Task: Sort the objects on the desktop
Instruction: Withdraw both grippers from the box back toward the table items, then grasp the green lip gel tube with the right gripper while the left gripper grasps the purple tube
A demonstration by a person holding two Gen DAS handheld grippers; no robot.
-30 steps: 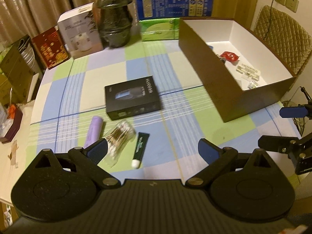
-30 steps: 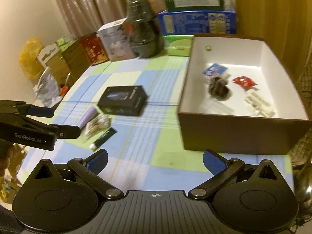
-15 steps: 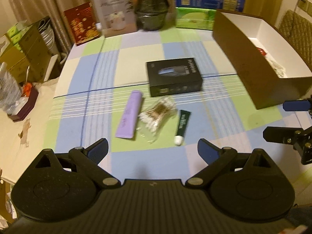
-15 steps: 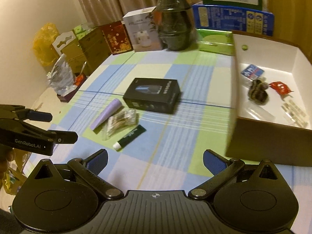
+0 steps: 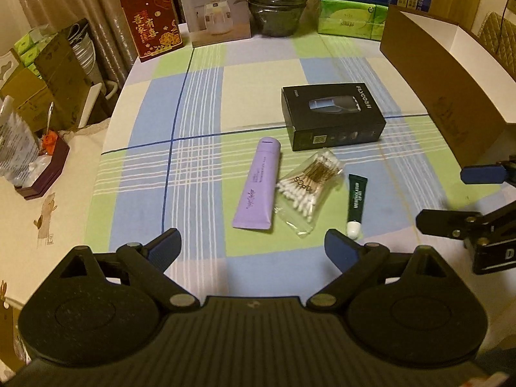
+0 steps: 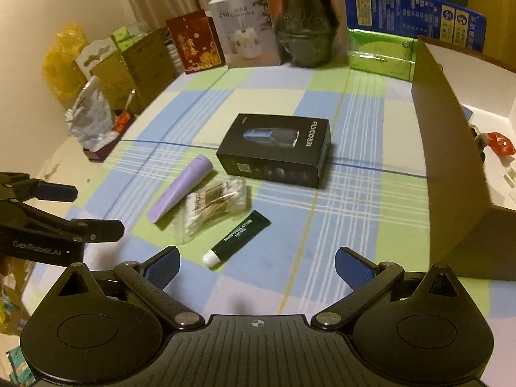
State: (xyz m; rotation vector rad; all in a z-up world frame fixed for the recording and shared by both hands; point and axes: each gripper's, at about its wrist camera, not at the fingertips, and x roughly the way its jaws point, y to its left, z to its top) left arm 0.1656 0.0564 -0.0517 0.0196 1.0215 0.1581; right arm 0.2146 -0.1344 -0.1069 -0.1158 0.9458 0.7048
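On the checked tablecloth lie a black shaver box [image 5: 332, 116] [image 6: 275, 150], a purple tube [image 5: 258, 183] [image 6: 182, 188], a bag of cotton swabs [image 5: 308, 185] [image 6: 214, 201] and a dark green lip-gel tube [image 5: 356, 203] [image 6: 240, 238]. A brown cardboard box [image 5: 451, 96] [image 6: 451, 148] with a white inside stands at the right and holds small items. My left gripper [image 5: 253, 250] is open and empty, just in front of the purple tube and swabs. My right gripper [image 6: 258, 266] is open and empty, just in front of the lip-gel tube.
At the table's back stand a red card box [image 5: 151, 22], a white humidifier box [image 5: 214, 9], a dark wrapped lamp [image 5: 277, 6], green tissue packs [image 5: 351, 17] and a blue carton [image 6: 409, 16]. Cartons and bags [image 5: 38, 90] crowd the left beyond the table edge.
Both grippers have swung left and moved closer to the small items, away from the brown box. Their jaws stay open. Nothing on the table has moved.
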